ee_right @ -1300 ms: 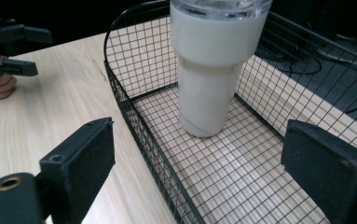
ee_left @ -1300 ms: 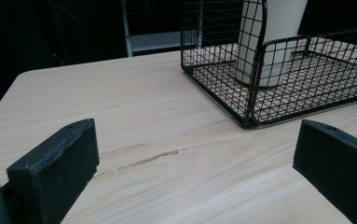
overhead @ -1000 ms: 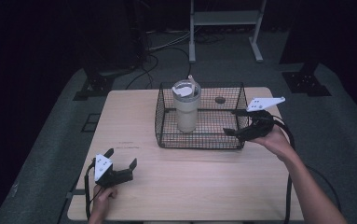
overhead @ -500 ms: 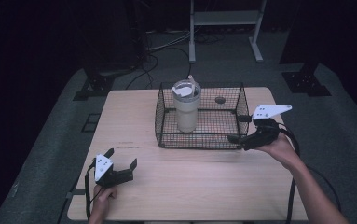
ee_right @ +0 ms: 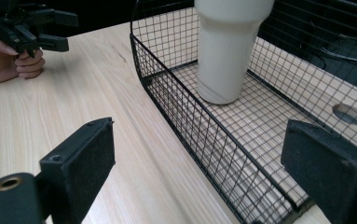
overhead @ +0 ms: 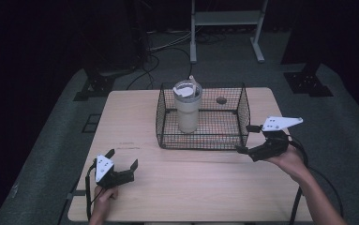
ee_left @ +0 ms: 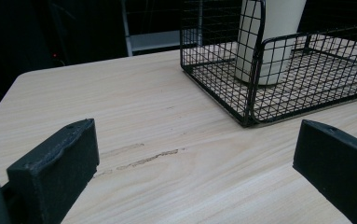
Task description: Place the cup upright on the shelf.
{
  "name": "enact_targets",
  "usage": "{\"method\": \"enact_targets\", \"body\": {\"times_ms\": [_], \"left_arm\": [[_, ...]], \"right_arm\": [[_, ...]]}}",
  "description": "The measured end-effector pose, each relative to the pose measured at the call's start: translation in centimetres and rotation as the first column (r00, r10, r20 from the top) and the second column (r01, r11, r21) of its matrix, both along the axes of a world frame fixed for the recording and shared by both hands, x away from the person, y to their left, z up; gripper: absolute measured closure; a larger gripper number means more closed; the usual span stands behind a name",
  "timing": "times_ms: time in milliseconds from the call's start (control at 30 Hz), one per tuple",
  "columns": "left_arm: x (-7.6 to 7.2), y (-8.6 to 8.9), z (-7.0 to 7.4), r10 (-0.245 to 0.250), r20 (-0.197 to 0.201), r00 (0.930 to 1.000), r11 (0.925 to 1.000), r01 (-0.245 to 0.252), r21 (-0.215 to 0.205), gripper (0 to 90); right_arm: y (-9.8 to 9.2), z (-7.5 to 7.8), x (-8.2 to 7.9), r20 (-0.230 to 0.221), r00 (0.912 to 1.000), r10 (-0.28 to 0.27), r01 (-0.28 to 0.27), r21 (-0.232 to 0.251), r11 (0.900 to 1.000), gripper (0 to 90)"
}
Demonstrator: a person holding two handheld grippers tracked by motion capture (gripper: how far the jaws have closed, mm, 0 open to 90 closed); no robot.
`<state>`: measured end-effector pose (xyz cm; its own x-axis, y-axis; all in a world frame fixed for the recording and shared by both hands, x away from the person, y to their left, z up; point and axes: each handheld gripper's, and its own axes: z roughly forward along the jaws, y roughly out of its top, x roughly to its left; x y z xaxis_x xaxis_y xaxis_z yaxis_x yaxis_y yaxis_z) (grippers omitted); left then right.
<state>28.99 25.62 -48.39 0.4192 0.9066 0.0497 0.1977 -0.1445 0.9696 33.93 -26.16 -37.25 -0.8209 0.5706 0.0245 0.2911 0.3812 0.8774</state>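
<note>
Right gripper (overhead: 248, 139), fingers spread wide, could snag the wire basket (overhead: 243, 110) corner and topple that tumbler (overhead: 187, 110).

No readable text, label, brand, number or sign appears on anything here.

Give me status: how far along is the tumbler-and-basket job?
Done: the tumbler stands upright inside the wire basket, lid on. In hand: nothing is gripped. The right gripper is open at the basket's near right corner, its jaws either side of the basket wall in its own view; the left gripper is open, resting low near the table's front left. Left: probably closing on the basket, judging by that approach.
</note>
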Motion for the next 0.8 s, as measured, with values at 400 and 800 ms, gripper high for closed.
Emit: {"method": "enact_targets", "body": {"times_ms": [400,800], "left_arm": [[0.0,0.0,0.0,-0.002,-0.001,1.0000,1.0000,0.002,0.007,0.0],[0.0,0.0,0.0,0.001,-0.005,1.0000,1.0000,-0.001,0.008,0.0]], "right_arm": [[-2.0,-2.1,-1.4,-0.018,0.9987,-0.048,0.048,0.014,0.999,9.2],[-3.4,-4.2,-2.9,-0.033,0.9953,-0.091,0.093,0.038,0.995,9.2]]}}
